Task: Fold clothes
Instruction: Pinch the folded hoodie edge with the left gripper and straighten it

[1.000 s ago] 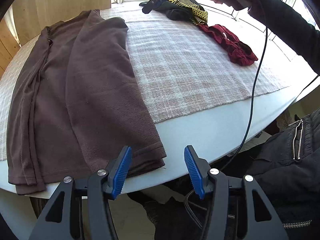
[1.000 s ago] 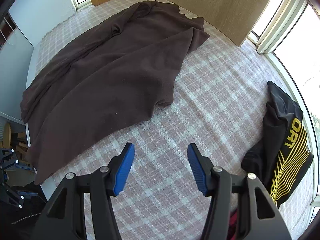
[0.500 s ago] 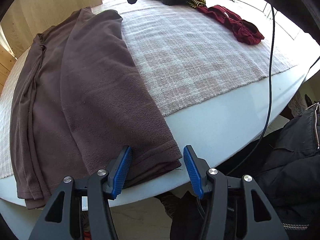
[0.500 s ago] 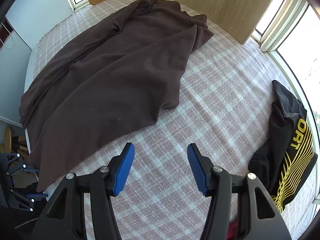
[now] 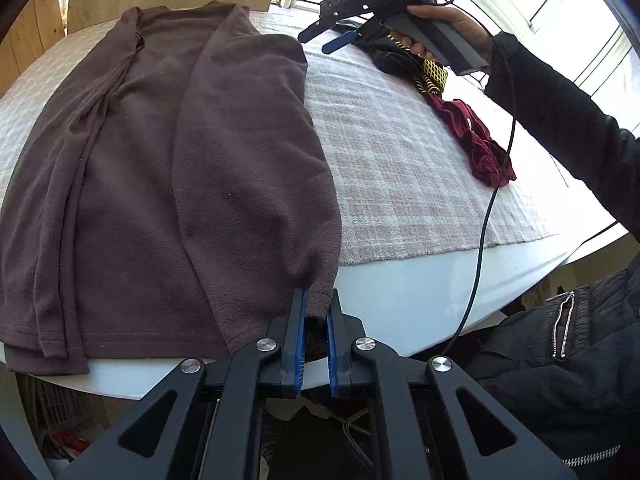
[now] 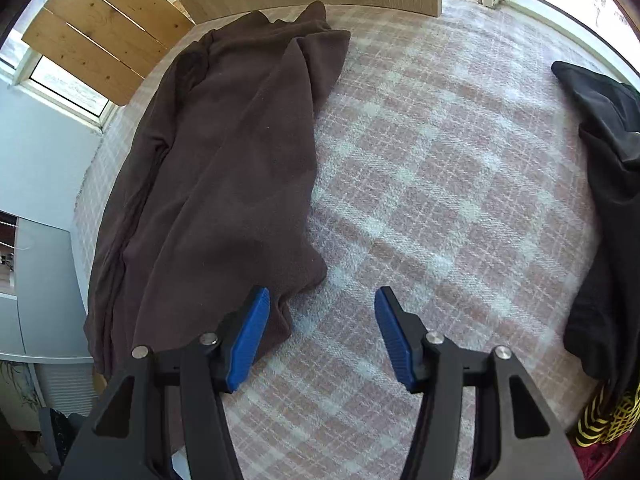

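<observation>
the left gripper (image 5: 316, 312) pinches the near corner of the brown top (image 5: 160, 168) at the bench (image 5: 420, 292) edge, its fingers (image 5: 297, 332) pressed onto the hem. the top lies lengthwise on the checked cloth (image 6: 440, 184), folded along its length. the right gripper (image 6: 322, 332) hovers over the top's far end, fingers (image 6: 248, 332) spread, perhaps touching fabric. a black garment (image 6: 608, 208) and a red one (image 5: 480, 148) lie well apart from it.
</observation>
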